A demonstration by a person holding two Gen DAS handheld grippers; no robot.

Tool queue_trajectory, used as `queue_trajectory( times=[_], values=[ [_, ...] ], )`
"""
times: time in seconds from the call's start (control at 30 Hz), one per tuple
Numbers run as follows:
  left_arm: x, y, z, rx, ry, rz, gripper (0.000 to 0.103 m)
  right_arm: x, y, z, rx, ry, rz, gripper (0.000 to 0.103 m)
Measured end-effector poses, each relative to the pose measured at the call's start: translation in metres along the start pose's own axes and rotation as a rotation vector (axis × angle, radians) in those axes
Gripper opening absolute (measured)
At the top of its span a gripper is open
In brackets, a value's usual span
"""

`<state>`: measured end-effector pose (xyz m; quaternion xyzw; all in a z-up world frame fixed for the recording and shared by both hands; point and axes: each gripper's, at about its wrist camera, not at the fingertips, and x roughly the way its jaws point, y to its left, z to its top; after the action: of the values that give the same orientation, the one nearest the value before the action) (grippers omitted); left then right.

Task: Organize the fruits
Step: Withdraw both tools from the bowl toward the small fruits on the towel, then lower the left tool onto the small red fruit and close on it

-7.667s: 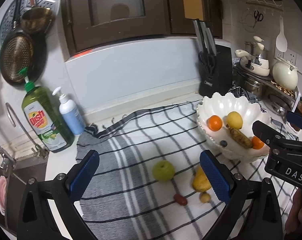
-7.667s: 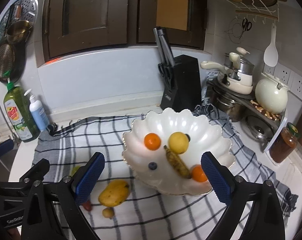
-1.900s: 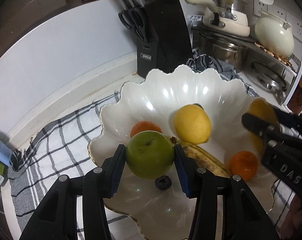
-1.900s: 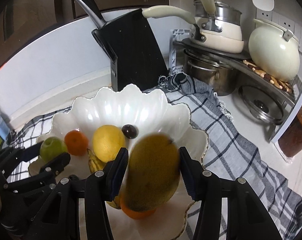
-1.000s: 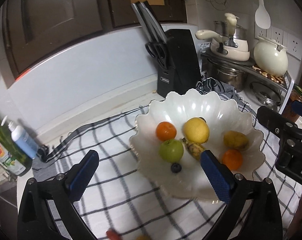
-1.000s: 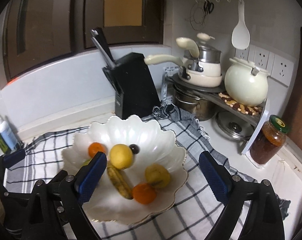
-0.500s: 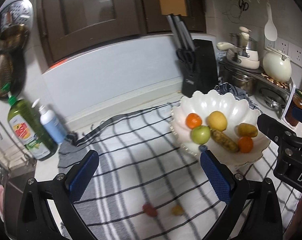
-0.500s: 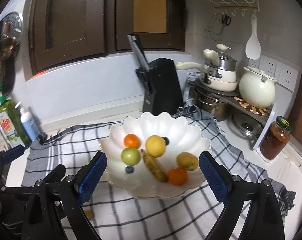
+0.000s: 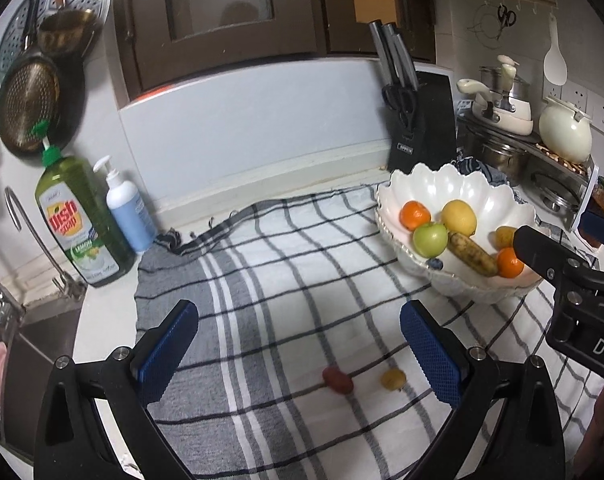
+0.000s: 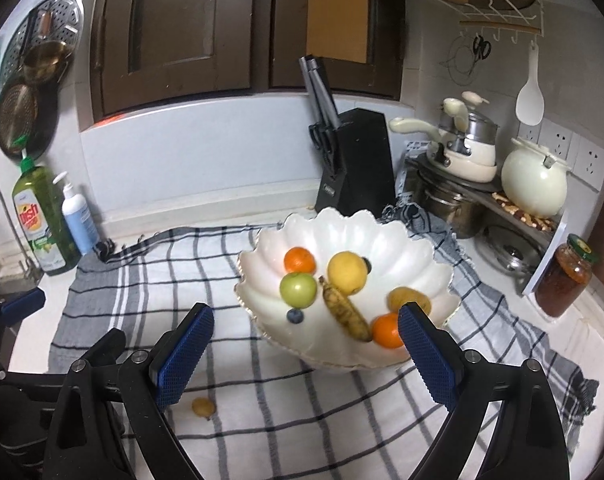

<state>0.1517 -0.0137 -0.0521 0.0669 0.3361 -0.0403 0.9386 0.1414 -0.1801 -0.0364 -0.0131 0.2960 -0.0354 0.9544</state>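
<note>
Left wrist: knife block (image 9: 420,120) behind bowl (image 9: 426,184), soap bottles (image 9: 81,220) far left

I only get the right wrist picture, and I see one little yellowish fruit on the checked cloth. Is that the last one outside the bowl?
Observer: No. The left wrist view shows a small red fruit beside the yellowish fruit on the cloth.
Operator: Is the other tool holding anything?
Observer: No, the left gripper has its fingers wide apart, with nothing between them.
</note>
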Motion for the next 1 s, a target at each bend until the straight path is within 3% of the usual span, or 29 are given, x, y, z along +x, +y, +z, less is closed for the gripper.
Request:
queue_trajectory(
  times=[0.33, 0.6, 1.0],
  values=[
    [0.023, 0.002, -0.033, -0.03, 0.059, -0.002, 0.086, 0.018, 0.008, -0.03, -0.001, 0.051, 0.021, 0.087],
    [0.044, -0.007, -0.05, -0.035, 0.093, -0.008, 0.085, 0.034, 0.006, -0.051, 0.011, 0.1, 0.033, 0.083],
    [0.078, -0.022, -0.066, -0.011, 0.162, -0.018, 0.061, 0.061, 0.002, -0.068, 0.027, 0.162, 0.041, 0.08]
  ],
)
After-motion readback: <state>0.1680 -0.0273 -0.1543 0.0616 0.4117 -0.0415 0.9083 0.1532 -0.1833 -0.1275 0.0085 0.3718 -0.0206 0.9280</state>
